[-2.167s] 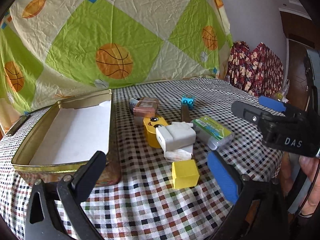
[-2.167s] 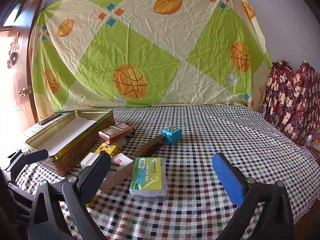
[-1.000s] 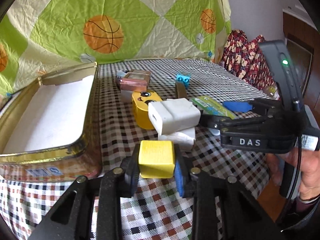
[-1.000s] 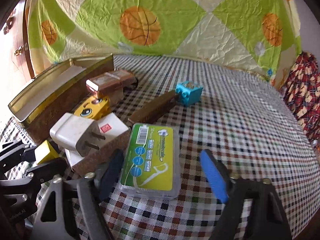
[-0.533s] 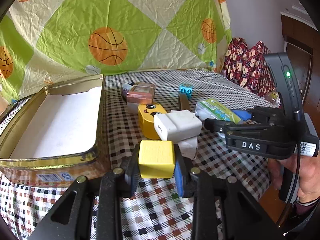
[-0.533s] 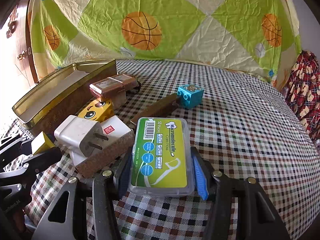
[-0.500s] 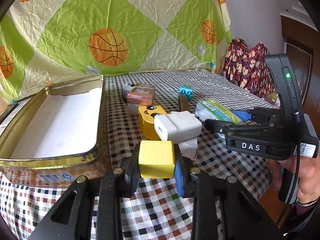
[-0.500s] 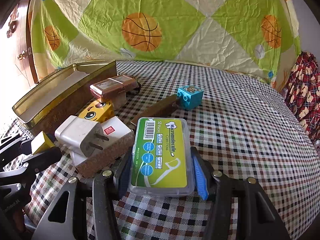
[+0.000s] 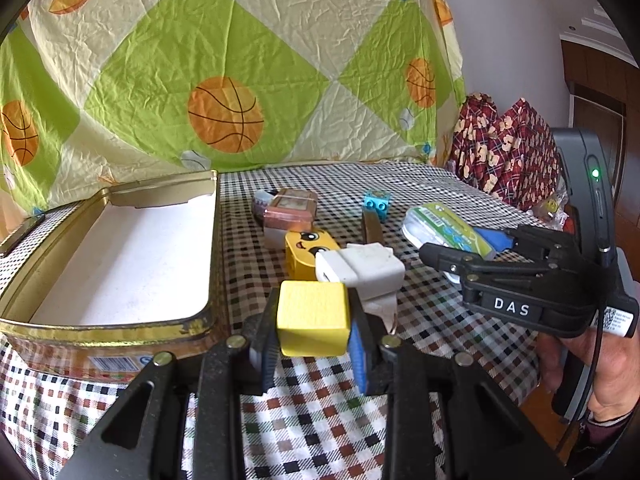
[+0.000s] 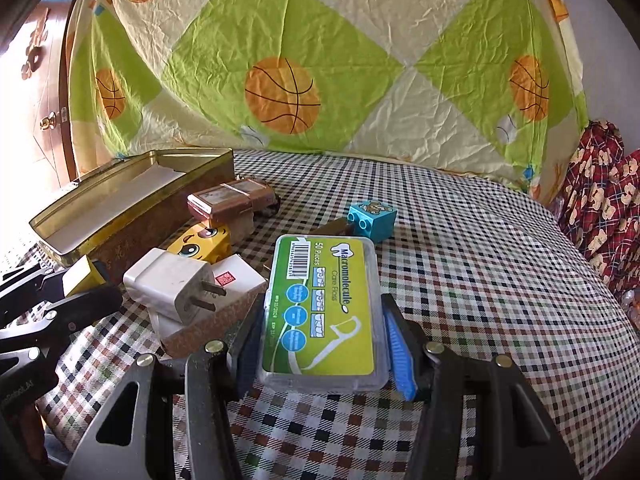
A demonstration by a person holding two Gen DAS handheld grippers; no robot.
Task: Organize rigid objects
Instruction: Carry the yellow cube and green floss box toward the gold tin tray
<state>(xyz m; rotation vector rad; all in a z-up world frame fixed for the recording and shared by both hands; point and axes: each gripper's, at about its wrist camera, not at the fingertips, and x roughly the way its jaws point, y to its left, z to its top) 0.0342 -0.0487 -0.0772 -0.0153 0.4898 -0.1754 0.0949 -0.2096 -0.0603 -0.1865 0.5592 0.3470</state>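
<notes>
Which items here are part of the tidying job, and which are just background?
Job items: yellow block in left gripper; floss box in right gripper; gold tin; white charger; blue brick; yellow face brick.

Background: basketball sheet; checked cloth; red bear fabric.

This looks like a room in a home. A checked tablecloth (image 10: 460,240) covers the table, and a crumpled bedsheet printed with basketballs (image 10: 280,92) hangs behind it as a backdrop. To the left stands a wooden door with a brass knob (image 10: 50,122); to the right hangs red plaid fabric with bear figures (image 9: 508,152), perhaps a curtain or bedding.
</notes>
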